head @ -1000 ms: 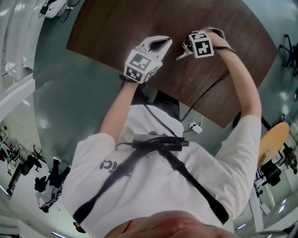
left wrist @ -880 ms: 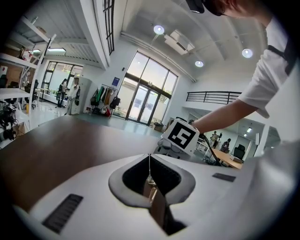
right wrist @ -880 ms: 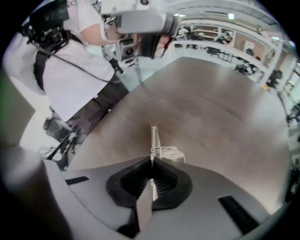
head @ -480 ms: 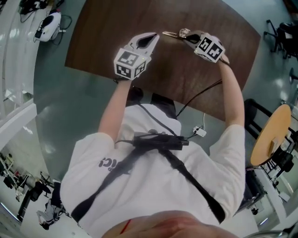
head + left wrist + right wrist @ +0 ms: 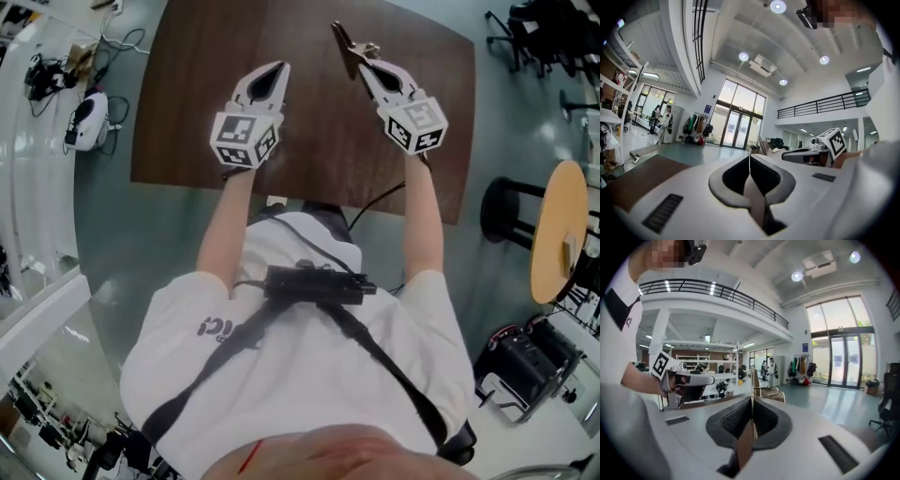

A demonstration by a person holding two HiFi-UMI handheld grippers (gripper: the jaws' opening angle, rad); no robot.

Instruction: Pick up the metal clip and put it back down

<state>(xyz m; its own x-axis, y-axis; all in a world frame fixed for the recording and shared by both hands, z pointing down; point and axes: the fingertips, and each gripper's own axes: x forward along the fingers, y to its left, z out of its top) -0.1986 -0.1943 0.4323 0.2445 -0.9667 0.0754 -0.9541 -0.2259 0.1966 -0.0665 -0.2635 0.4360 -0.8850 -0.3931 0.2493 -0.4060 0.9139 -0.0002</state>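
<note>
**Clip Aloft, Put-Down Waiting**

The right gripper [image 5: 361, 64] is clenching its jaws on the small, thin, bronze-tinted metal clip [image 5: 345, 41], which is sticking out past the fingertips over the far part of the dark brown wooden table [image 5: 187, 66]. In the right gripper view the textured pads are pressing together on the clip's flat end, and its wire loop is poking forward into open air. By my reading, the clip is hanging clear of the tabletop rather than resting on it. The left gripper [image 5: 274, 69] is hovering alongside, well apart from the clip. Its jaws are closing tip to tip on nothing, and the left gripper view is showing only a thin seam between them.

The pick-up half of the task is looking complete, so the put-down is what is waiting. That next move is calling for lowering the right gripper toward a bare patch of the table. The clip should be touching the wood before the jaws are eased apart. The grip is catching just one end of a thin piece, so tilting or slipping is the risk, and a slow descent is looking wise. The left gripper is needing only to stay out of the way.
</note>
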